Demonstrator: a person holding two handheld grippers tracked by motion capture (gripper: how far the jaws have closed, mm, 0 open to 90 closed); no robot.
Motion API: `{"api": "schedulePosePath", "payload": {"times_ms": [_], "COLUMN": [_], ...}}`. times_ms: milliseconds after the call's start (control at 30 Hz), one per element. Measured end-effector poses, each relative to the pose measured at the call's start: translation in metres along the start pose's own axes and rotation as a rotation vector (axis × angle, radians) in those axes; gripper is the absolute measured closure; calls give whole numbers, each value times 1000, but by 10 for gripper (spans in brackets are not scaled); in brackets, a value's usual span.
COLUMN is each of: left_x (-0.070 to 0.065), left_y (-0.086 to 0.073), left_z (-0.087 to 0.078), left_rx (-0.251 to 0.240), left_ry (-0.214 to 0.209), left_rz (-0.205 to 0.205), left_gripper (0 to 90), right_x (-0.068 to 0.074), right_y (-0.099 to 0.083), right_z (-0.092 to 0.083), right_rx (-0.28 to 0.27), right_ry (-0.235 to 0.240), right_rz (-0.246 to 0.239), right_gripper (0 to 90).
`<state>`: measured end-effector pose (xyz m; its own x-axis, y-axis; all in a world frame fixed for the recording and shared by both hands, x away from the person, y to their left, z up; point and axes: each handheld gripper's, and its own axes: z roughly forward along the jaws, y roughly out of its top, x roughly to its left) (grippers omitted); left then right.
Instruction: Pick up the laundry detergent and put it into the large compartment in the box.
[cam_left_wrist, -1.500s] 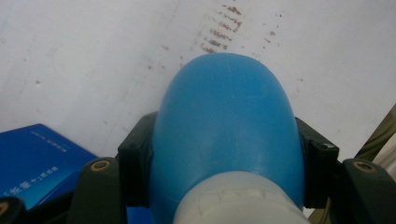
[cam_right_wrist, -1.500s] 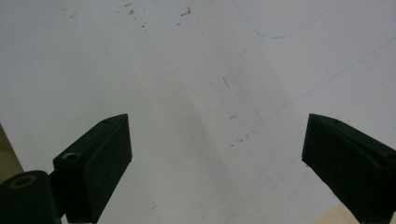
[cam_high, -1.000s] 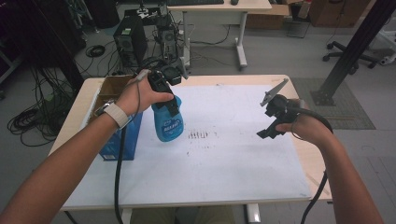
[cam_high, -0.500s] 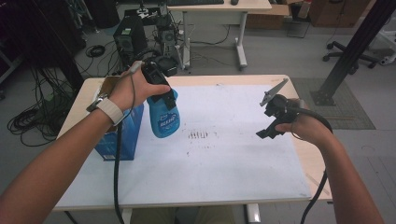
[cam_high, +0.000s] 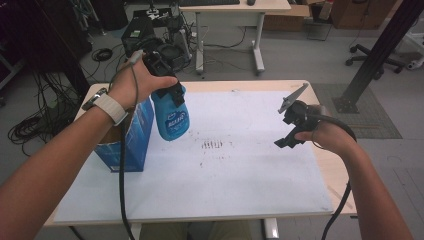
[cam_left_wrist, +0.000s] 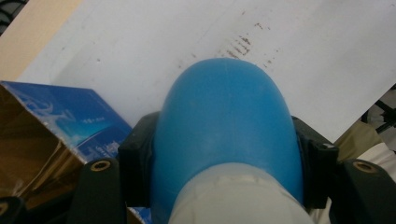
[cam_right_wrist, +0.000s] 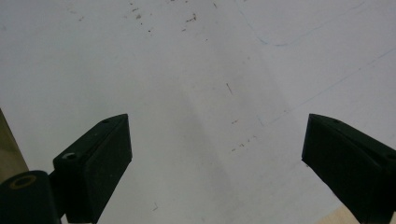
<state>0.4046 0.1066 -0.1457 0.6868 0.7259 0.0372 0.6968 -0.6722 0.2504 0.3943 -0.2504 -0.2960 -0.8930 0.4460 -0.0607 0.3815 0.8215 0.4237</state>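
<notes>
A blue spray bottle (cam_high: 171, 117) is clamped between the jaws of the left gripper (cam_high: 167, 87), which is held in the air over the left part of the table (cam_high: 240, 86). The bottle hangs below that gripper, clear of the white sheet (cam_high: 240, 175) that covers the tabletop. Just beside the bottle, on the side toward the table's left edge, an open blue cardboard box (cam_high: 131, 135) is seen standing on the sheet; whether bottle and box touch cannot be told. A patch of small brown marks (cam_high: 212, 145) lies on the sheet past the bottle, between the two grippers.

The right gripper (cam_high: 292, 120) is held well apart, above the right part of the sheet, with its jaws spread wide and nothing between them.

In the left gripper view, the bottle's rounded blue body (cam_left_wrist: 226, 135) is seen pressed by both black pads, with a pale band at its near end and the box's open top (cam_left_wrist: 42, 140) to one side, details hidden from the high view. In the right gripper view, bare sheet (cam_right_wrist: 196, 107) with faint specks is seen between the parted jaws.
</notes>
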Motion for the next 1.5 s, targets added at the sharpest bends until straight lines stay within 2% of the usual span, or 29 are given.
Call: {"api": "schedulePosePath", "payload": {"times_ms": [267, 367, 433, 667, 767, 867, 1033, 1500], "left_x": [6, 11, 12, 19, 24, 26, 34, 53], "left_y": [-2, -3, -4, -7, -8, -9, -12, -21], "left_z": [-19, -26, -28, -43, -49, -51, -59, -71], "left_rx": [-10, -8, -7, -5, -8, -7, -17, -21], "left_ry": [23, 18, 18, 26, 32, 36, 55, 82], "left_rz": [-53, -87, -90, -140, -181, -197, -253, -348], "left_gripper": [372, 372, 372, 372, 372, 372, 372, 372], "right_x": [1, 1, 2, 2, 2, 2, 2, 2], "right_y": [4, 5, 6, 7, 8, 9, 12, 19], "right_z": [-2, -3, -3, -5, -5, -4, -1, 0], "right_rx": [-3, -6, -8, -14, -17, -16, -13, -14], "right_ry": [-1, -2, -1, -4, -6, -4, 3, 5], "right_rz": [-11, -16, -16, -22, -25, -30, -37, -48], "right_gripper": [84, 84, 84, 84, 84, 84, 84, 86]}}
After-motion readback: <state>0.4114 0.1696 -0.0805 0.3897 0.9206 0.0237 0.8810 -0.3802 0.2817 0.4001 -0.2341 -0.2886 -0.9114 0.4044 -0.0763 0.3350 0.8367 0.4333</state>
